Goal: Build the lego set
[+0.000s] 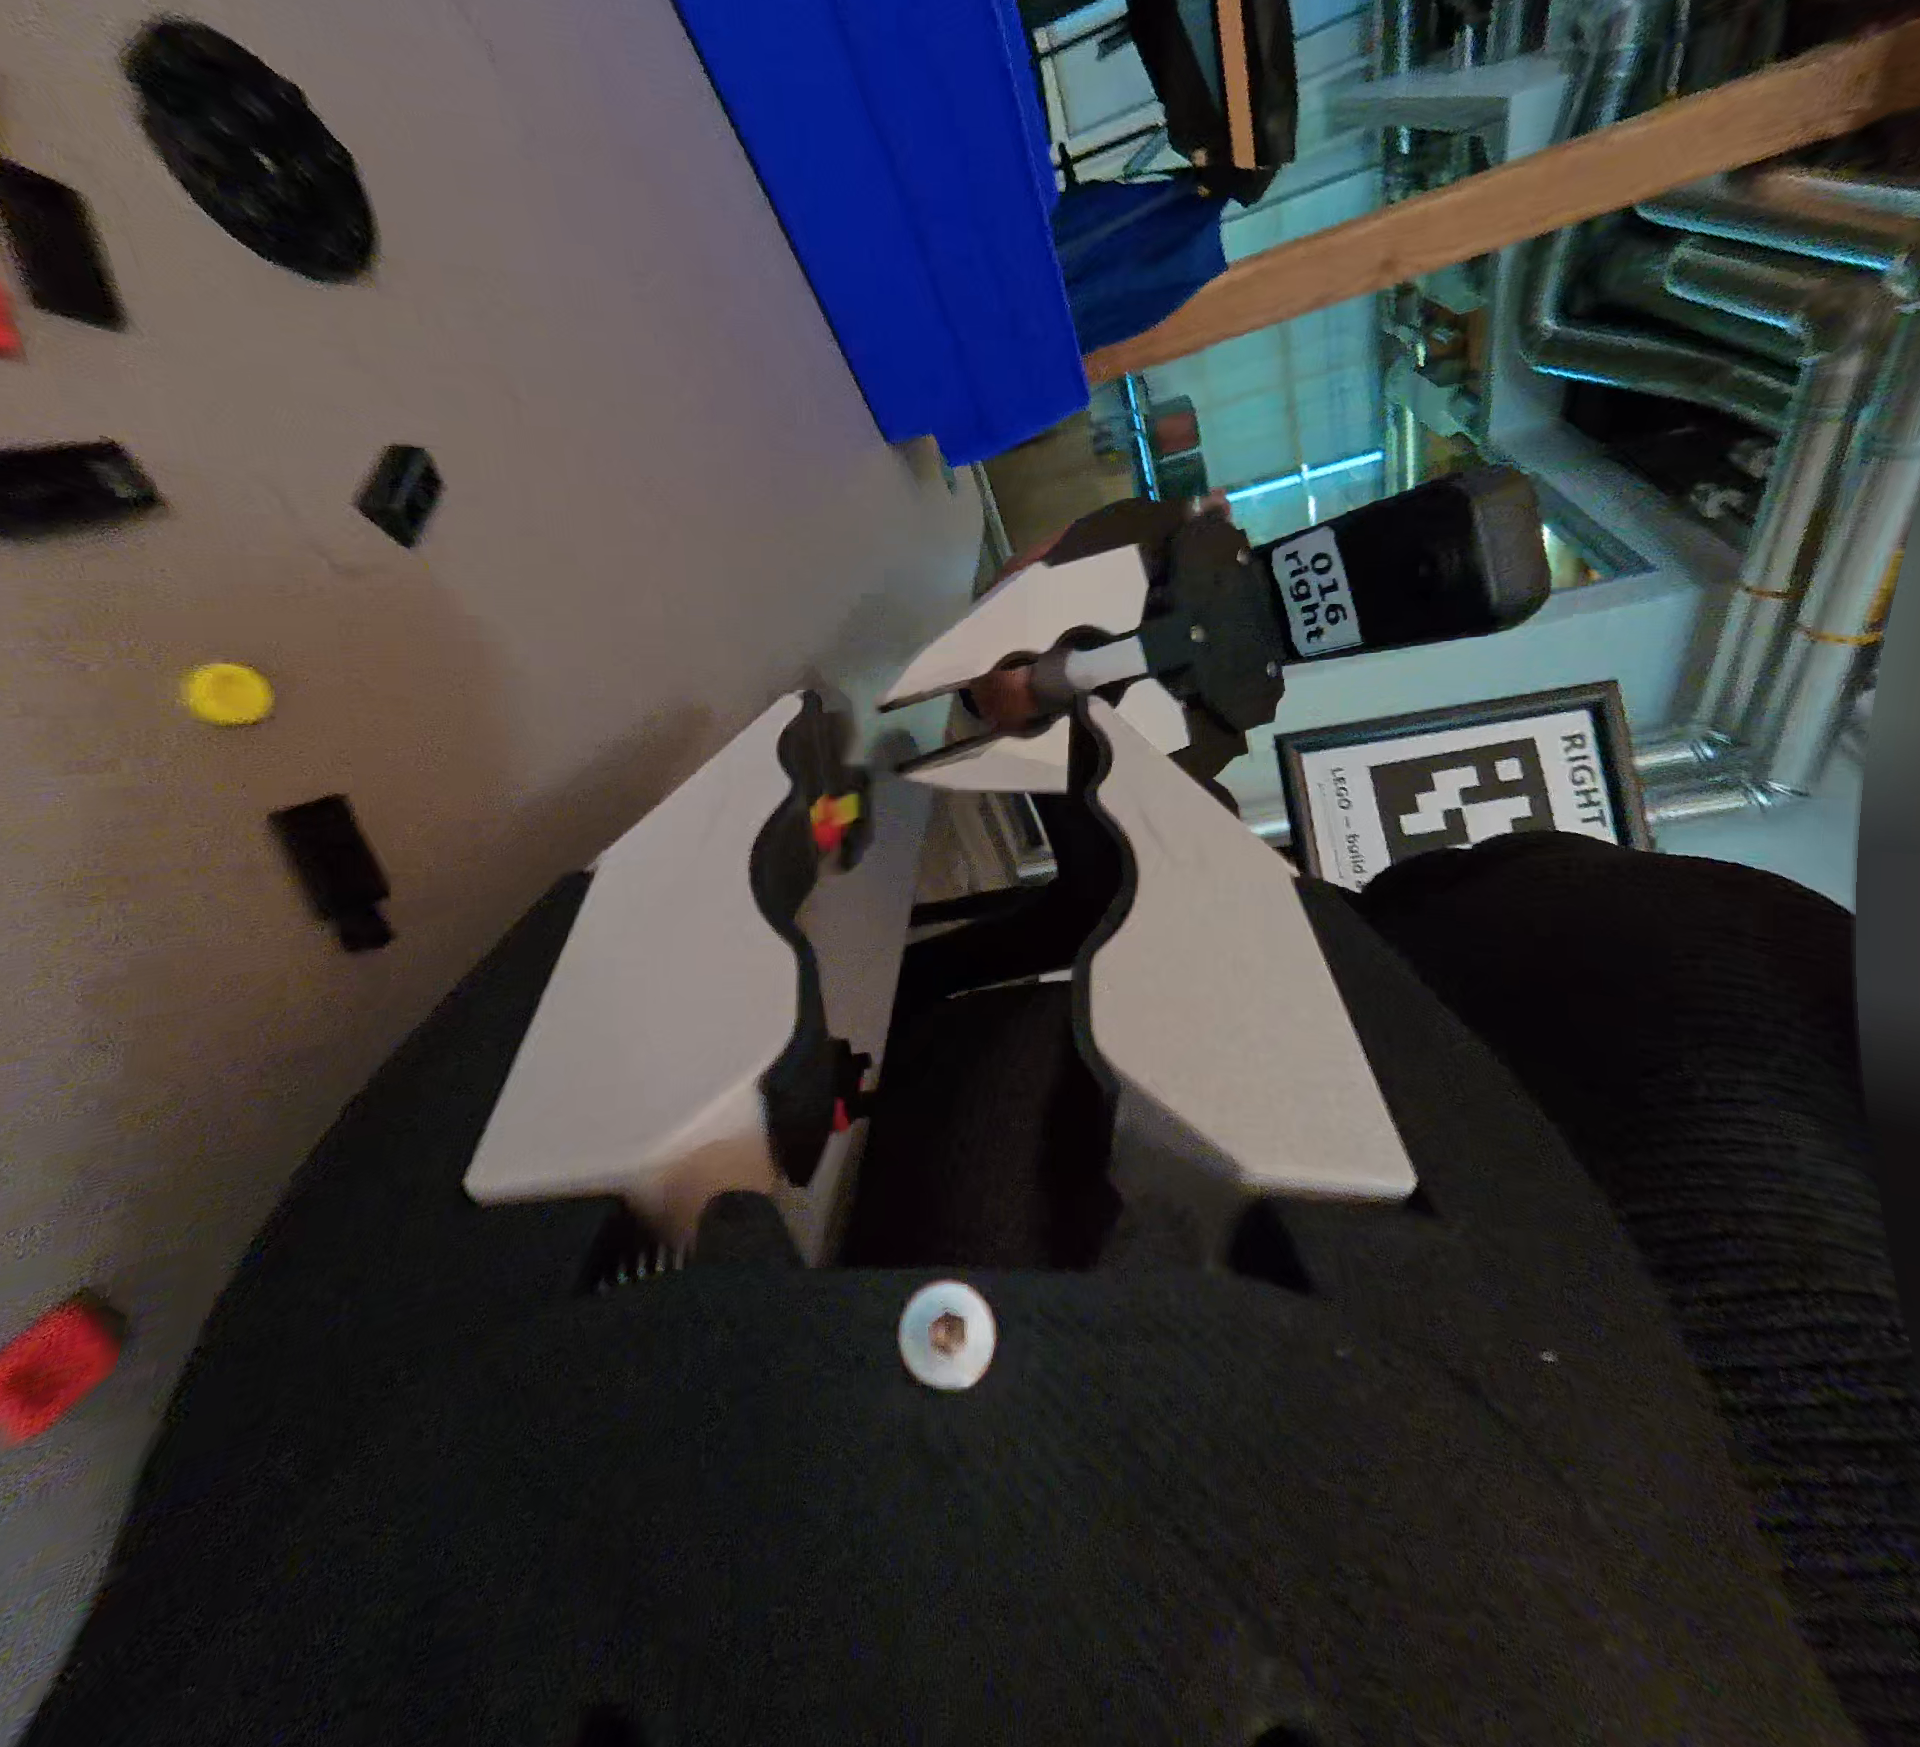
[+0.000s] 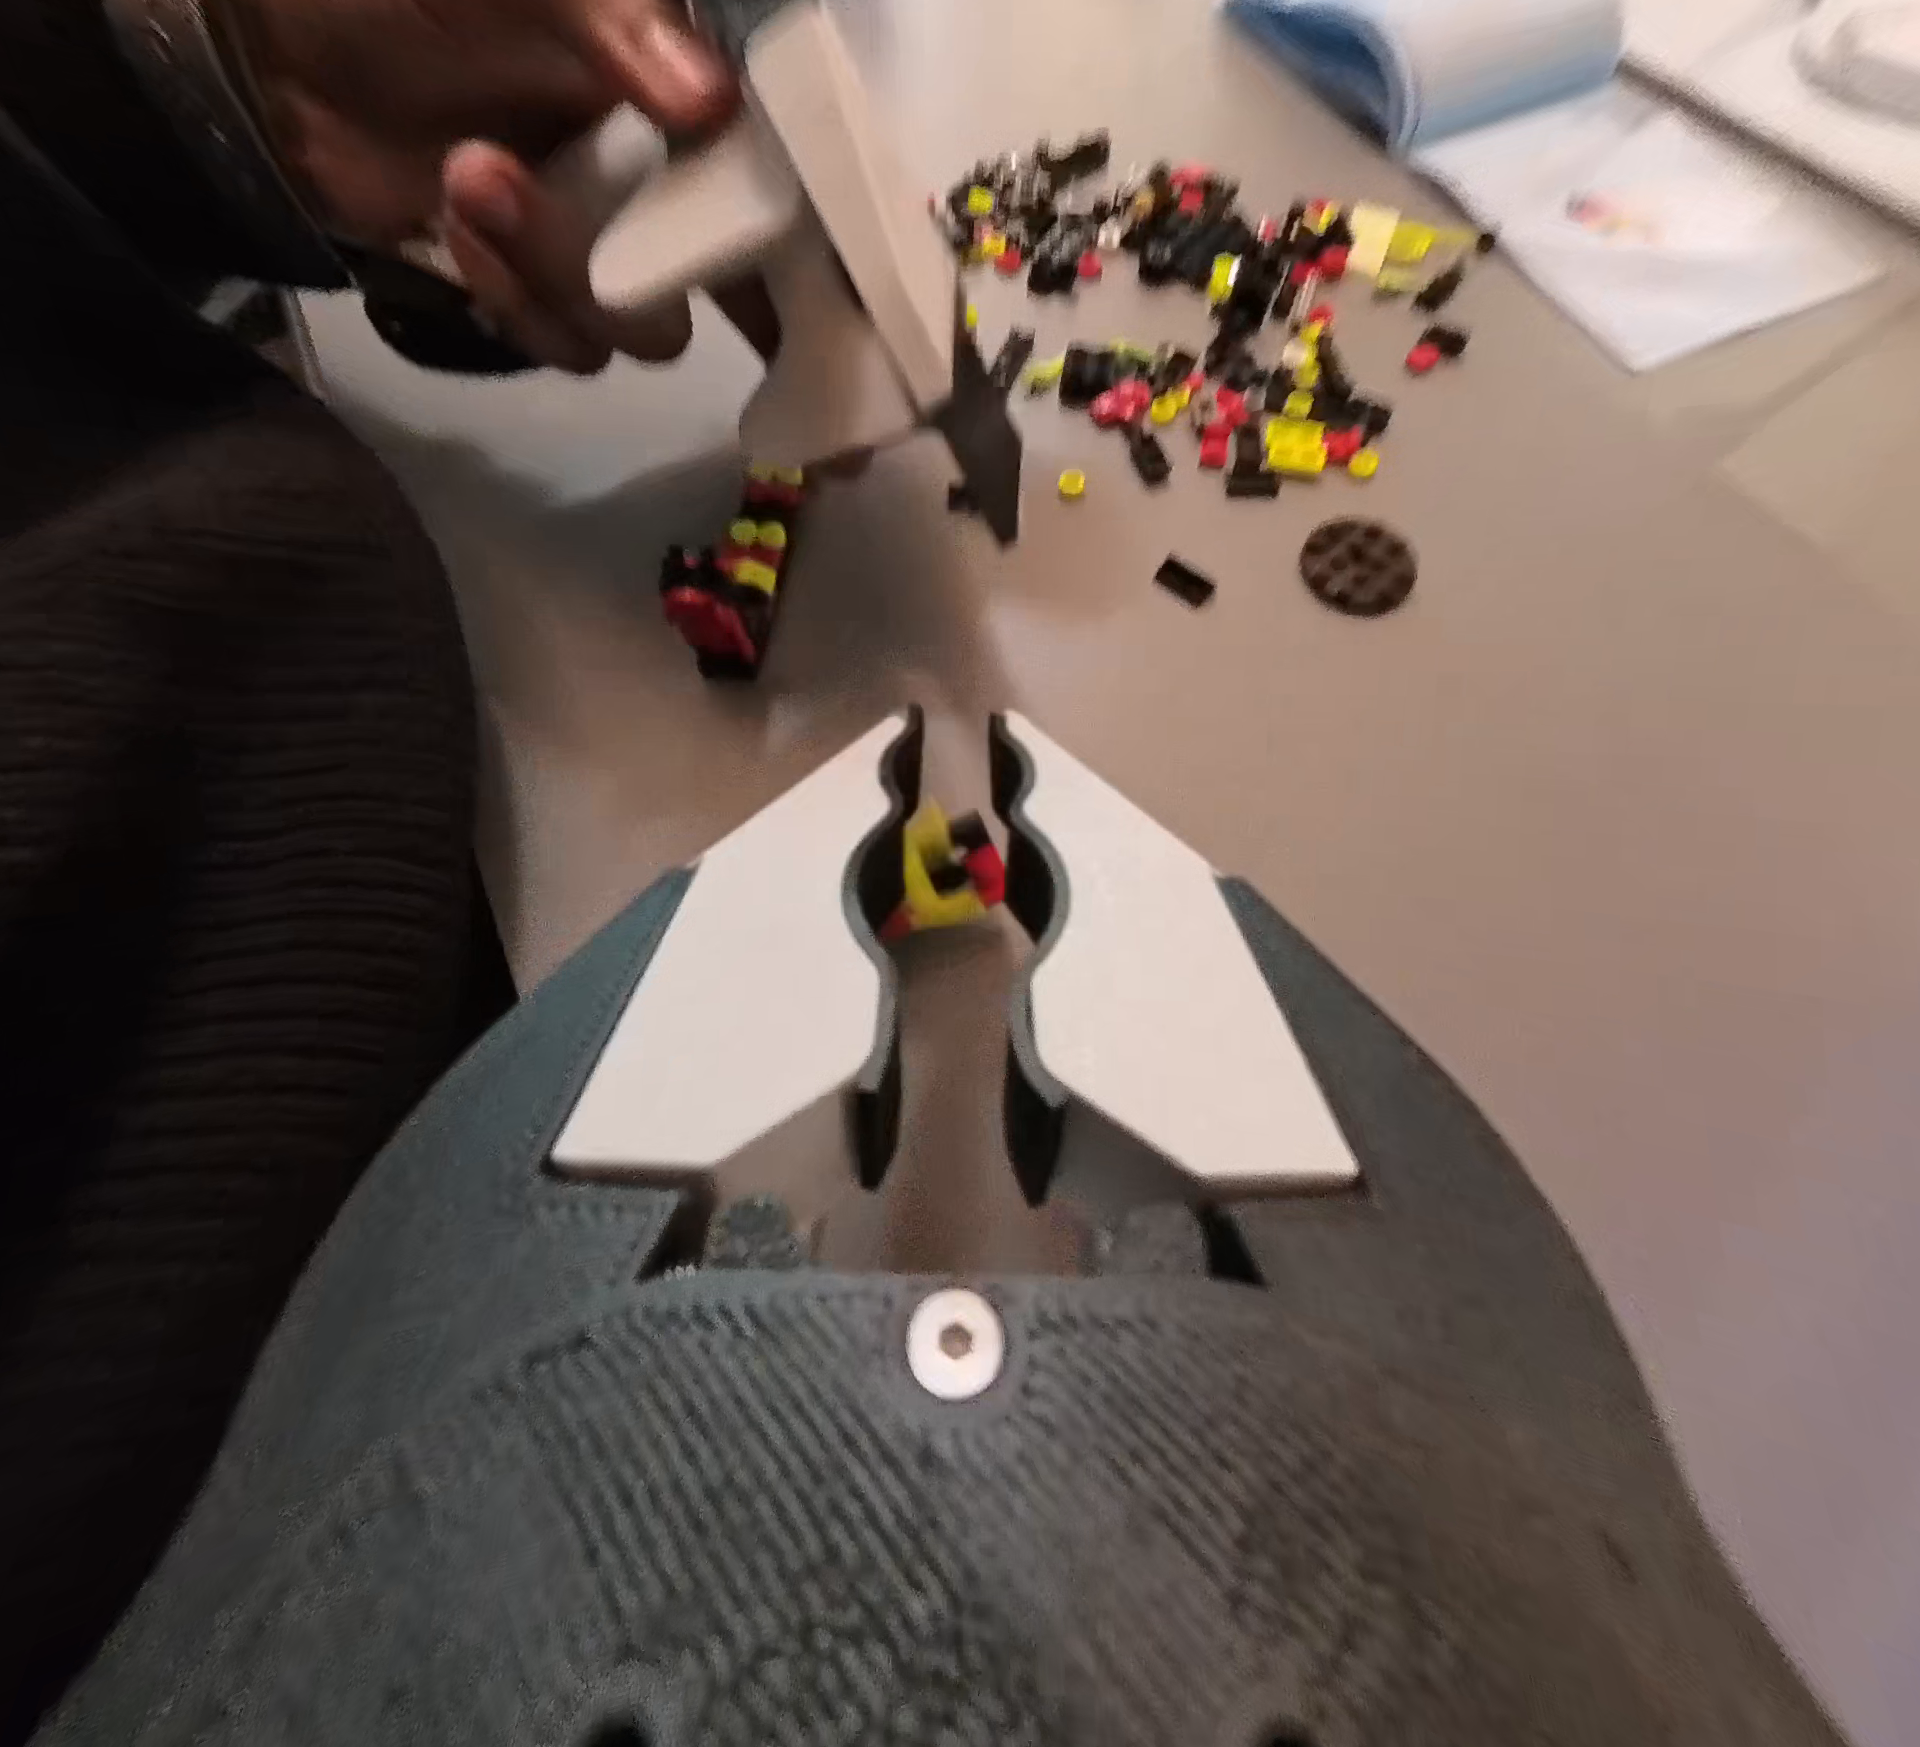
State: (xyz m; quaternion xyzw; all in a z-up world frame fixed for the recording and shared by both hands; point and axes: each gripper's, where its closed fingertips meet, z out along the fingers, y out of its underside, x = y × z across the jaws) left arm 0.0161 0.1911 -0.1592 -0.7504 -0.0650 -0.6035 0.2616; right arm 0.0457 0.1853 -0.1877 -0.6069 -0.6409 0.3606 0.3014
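A: What's the lego looking like?

B: In the right wrist view a small yellow, red and black sub-assembly (image 2: 945, 871) sits in the rounded hollow between the fingers of the right gripper (image 2: 951, 741). The tips stand slightly apart and the fingers look closed on the piece, though blur leaves the contact unclear. A longer part-built model (image 2: 732, 580) in the same colours lies on the grey table (image 2: 1455, 866), near the left gripper (image 2: 940, 450), with a loose brick pile (image 2: 1195, 305) beyond it.

A: And the left tongs?

B: In the left wrist view they are spread wide. A tiny red, yellow and black bit (image 1: 834, 809) shows against the inner edge of one finger; I can't tell whether it is gripped.

A: Any writing?

B: A white label on the other gripper's black handle (image 1: 1392, 570), a framed card with a square black-and-white marker (image 1: 1465, 778), and an open booklet (image 2: 1662, 232). A black round plate (image 2: 1357, 567) lies beside a small black brick (image 2: 1184, 579)
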